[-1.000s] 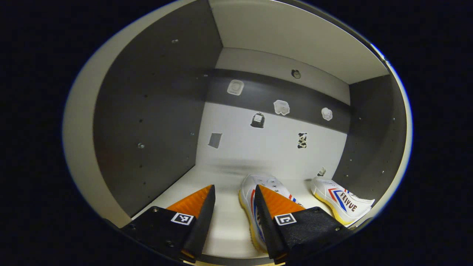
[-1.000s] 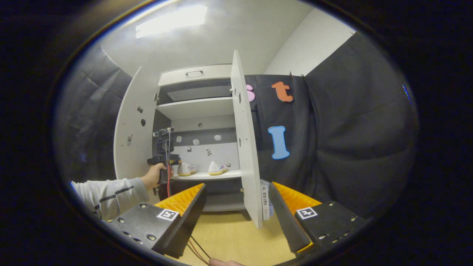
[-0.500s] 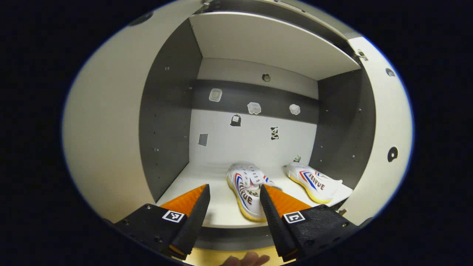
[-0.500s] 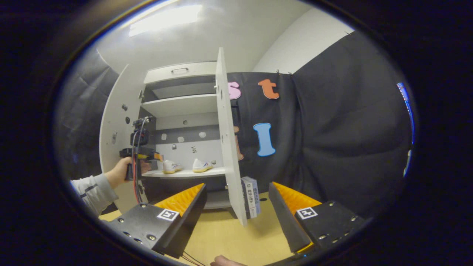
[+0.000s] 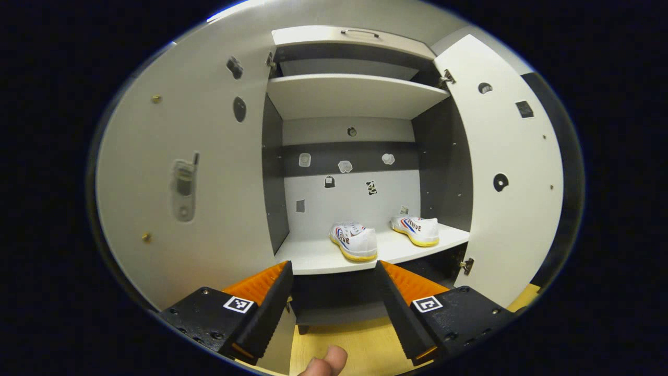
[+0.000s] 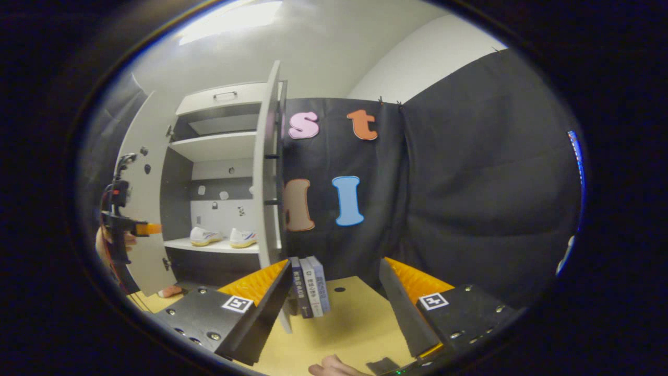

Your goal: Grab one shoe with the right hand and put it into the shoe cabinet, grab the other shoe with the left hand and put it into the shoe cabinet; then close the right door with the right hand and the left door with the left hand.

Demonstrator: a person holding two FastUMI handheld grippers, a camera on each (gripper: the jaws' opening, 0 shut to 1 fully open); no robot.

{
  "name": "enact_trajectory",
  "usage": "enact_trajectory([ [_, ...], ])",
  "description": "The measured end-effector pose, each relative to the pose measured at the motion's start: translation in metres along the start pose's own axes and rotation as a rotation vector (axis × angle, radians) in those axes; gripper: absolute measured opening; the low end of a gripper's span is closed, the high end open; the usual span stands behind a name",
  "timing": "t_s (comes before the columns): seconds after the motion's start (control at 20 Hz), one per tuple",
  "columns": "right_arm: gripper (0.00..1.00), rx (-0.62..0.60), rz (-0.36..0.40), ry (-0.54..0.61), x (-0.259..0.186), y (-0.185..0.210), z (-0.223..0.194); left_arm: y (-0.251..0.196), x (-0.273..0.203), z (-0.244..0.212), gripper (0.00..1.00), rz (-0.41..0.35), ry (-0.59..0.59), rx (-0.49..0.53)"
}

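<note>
Left gripper (image 5: 331, 300) backed out of cabinet (image 5: 355, 94); both shoes (image 5: 355, 241) (image 5: 417, 230) on shelf beyond its apart, empty fingers. Right gripper (image 6: 334, 297) fingers apart, right door (image 6: 265, 172) ahead. Both doors unclosed.

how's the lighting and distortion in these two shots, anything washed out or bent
Left gripper view: even light on both shoes, the recess under their shelf dark; fisheye bows the left door and right door. Right gripper view: the ceiling light blows out at top, the cloth wall reads murky, and the right door's edge curves.
</note>
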State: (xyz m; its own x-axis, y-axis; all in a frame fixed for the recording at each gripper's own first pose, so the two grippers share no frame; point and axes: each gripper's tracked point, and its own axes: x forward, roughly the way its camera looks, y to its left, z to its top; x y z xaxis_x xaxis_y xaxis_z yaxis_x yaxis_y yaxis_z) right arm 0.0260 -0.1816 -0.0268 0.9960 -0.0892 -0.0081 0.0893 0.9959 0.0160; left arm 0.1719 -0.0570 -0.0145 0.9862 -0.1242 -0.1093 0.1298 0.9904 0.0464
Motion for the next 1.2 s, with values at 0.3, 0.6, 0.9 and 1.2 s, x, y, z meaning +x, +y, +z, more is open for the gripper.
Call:
enact_trajectory([
  [0.3,1.00,-0.066,-0.020,0.087,0.090,-0.058,0.026,-0.001,-0.086,-0.008,0.96,-0.080,-0.046,-0.045],
  [0.6,1.00,-0.074,0.080,0.132,0.158,-0.074,0.033,0.013,-0.145,-0.027,0.96,-0.084,-0.041,-0.065],
  [0.9,0.99,-0.022,0.118,0.142,0.205,-0.045,0.052,0.035,-0.171,-0.030,0.96,-0.093,-0.084,-0.049],
  [1.2,1.00,-0.019,0.223,0.116,0.217,0.040,0.066,0.051,-0.187,-0.034,0.96,-0.153,-0.091,-0.066],
])
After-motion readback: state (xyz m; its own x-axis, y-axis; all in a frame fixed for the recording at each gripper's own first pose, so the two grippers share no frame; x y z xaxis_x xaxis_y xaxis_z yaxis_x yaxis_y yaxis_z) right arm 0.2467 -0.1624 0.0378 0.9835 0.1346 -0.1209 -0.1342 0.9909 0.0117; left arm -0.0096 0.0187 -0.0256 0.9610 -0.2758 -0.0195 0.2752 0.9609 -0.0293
